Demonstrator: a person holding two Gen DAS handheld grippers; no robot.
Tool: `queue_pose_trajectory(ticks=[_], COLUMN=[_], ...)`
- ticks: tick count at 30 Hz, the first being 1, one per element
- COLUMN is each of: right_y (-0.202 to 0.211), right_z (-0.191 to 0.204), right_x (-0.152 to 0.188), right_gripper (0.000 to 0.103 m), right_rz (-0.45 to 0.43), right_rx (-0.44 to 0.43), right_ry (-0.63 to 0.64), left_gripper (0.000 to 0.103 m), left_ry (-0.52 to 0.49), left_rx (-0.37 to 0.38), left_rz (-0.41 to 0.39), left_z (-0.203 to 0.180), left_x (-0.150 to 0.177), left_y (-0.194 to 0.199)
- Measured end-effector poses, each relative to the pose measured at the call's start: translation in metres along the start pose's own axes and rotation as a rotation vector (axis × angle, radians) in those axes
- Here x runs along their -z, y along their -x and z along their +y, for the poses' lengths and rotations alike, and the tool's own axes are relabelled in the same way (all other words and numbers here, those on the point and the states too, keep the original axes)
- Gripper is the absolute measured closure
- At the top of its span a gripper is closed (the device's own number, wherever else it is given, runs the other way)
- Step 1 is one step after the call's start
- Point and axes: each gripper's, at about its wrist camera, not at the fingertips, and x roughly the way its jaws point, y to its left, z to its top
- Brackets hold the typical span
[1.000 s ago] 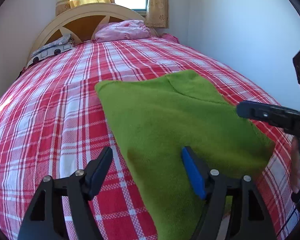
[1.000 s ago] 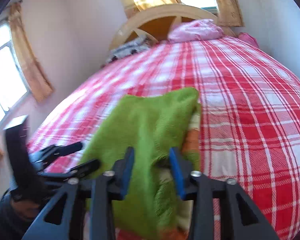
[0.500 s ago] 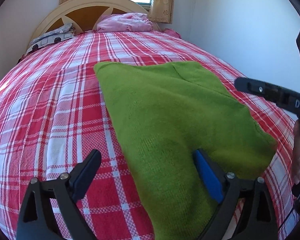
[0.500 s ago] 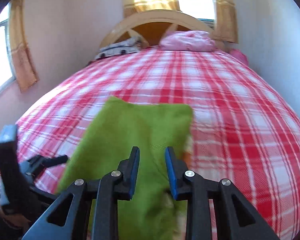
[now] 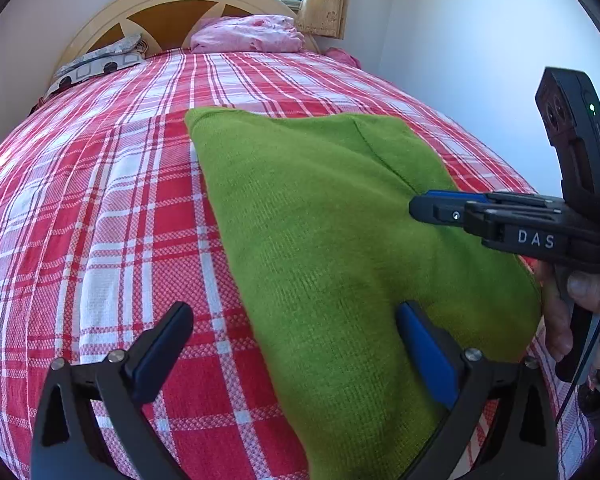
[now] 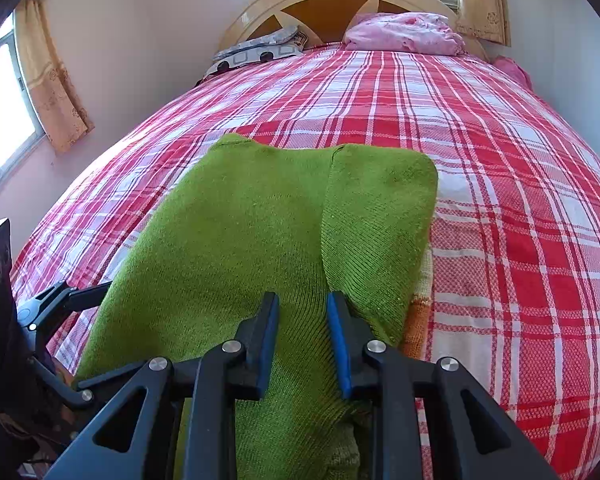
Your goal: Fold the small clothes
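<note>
A green knit garment (image 5: 332, 232) lies folded on the red plaid bed (image 5: 100, 208), with orange and cream cloth (image 6: 418, 308) showing under its right edge. My left gripper (image 5: 294, 340) is open wide and its jaws are still opening. One jaw is over the bedsheet and the other rests on the garment, gripping nothing. My right gripper (image 6: 302, 332) is closing on a thick fold of the garment's near edge (image 6: 300, 360), pads pressing the cloth. In the left wrist view the right gripper (image 5: 420, 208) reaches in from the right, held by a hand (image 5: 580, 288).
At the head of the bed are a pink pillow (image 5: 248, 34), a grey patterned pillow (image 5: 100, 62) and a cream headboard (image 5: 172, 4). A white wall (image 5: 460, 60) runs along the bed's right side. A curtained window (image 6: 52, 80) is on the left.
The garment, held up and bunched by the right gripper a second ago, now lies spread flat on the bed. The left jaws have spread wider apart.
</note>
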Motion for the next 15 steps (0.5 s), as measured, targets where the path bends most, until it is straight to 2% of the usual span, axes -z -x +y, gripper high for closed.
queue_pose_trajectory(ticks=[3,7,15], right_y=[0.002,0.006,0.015], right_z=[-0.007,-0.022,-0.010], right_x=[0.002,0.004,-0.003], right_gripper=[0.085,0.087,0.083], right_rz=[-0.018,-0.038,-0.041], right_rx=[-0.003,-0.056,-0.046], right_ry=[-0.025,-0.087,-0.012], left_gripper=[0.000,0.000,0.000], left_ry=[-0.019,-0.032,-0.025], left_rx=[-0.008,-0.001,0.001], left_rz=[-0.012,-0.014,-0.020], left_z=[-0.004,-0.005,0.002], left_x=[0.001,0.000,-0.014], left_y=[0.003,0.004,-0.002])
